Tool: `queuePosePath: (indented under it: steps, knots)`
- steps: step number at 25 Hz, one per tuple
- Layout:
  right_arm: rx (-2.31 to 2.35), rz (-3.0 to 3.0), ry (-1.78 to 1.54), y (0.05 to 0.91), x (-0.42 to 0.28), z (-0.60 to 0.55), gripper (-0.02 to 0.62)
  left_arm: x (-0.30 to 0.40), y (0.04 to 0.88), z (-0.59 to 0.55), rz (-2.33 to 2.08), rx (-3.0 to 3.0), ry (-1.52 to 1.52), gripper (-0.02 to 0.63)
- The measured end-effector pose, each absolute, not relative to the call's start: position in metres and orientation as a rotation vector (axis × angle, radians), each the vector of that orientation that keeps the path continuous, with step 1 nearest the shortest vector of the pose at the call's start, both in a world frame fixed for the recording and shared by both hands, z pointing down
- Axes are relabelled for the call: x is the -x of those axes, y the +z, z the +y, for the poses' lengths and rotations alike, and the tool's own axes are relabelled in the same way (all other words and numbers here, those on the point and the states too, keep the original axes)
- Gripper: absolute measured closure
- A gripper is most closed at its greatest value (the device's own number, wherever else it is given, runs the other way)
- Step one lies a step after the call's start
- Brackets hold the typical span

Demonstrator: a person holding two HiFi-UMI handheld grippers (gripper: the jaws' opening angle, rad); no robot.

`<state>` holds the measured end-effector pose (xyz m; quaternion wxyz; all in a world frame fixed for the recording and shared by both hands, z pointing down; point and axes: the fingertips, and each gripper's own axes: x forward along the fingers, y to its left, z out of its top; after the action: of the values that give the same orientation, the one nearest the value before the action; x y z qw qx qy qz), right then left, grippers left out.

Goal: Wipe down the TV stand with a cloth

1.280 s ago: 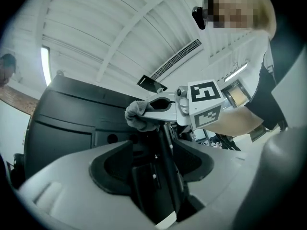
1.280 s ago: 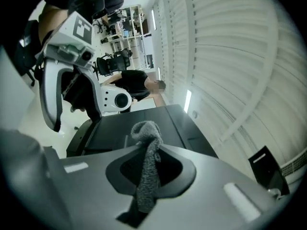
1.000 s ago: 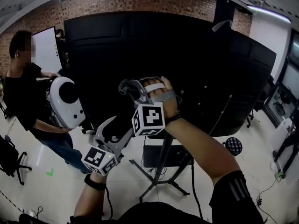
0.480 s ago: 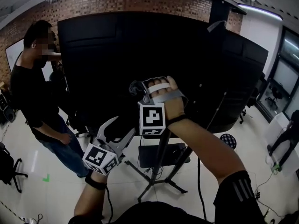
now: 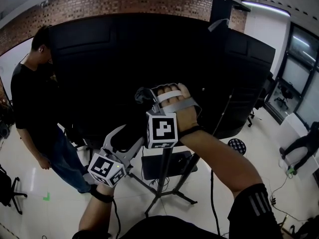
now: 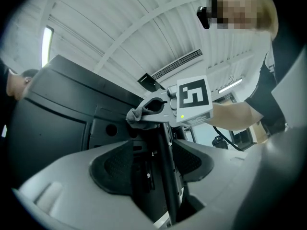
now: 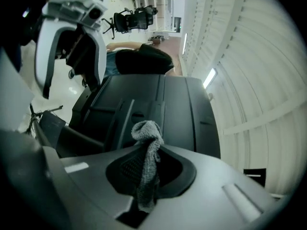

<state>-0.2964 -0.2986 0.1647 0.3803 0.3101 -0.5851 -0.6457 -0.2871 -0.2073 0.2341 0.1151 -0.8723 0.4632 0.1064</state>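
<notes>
Honestly, this looked like the lead-up to a wipe rather than the wipe itself. The right gripper point(image 7: 149, 174) was clenched on a grey cloth point(image 7: 146, 133), which stuck up out of the jaws in a bunched knot in the middle of the right gripper view. In the head view it was held up at centre frame in front of the big black screen point(image 5: 149, 49). I couldn't tell whether the cloth was actually touching the panel or just short of it.

The left gripper point(image 5: 124, 139) sat lower, toward the lower left of the head view. Its jaws were spread apart with nothing gripped. Its own view showed the stand's black pole point(image 6: 165, 176) running through the gap, but that seemed to be beyond the jaws, not in them.

The TV stand point(image 5: 162, 183) itself, meaning the pole, the small shelf and the splayed legs, was in the lower middle of the head view, below both grippers. A person in black point(image 5: 35, 98) stood at the left edge, near the screen.

My guess is the next move needed the cloth pressed flat onto a surface and dragged along it. Only a short tuft poked out, so the hard jaw tips could scrape. The pole and legs would also mean reaching a good way down.
</notes>
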Motion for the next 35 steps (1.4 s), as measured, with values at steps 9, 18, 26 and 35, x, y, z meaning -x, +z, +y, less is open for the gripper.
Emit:
queuePosePath:
  steps: [9,18,26,35]
  knots:
    - [-0.617,-1.739,-1.705,0.2,0.366,-0.269,0.574,0.324,0.248,-0.203,1.489,2.509,0.289,0.327]
    - [-0.596,-1.631,-1.696,0.233,0.372,-0.295,0.574,0.344,0.268,-0.204,1.565,2.504,0.27,0.327]
    - [-0.663,-1.525,-1.642,0.234,0.325,-0.305,0.574,0.308,0.267,-0.214,1.459,2.571,0.275,0.327]
    - [-0.696,-1.491,-1.599,0.235,0.292,-0.313,0.574,0.271,0.27,-0.227,1.361,2.632,0.273,0.327]
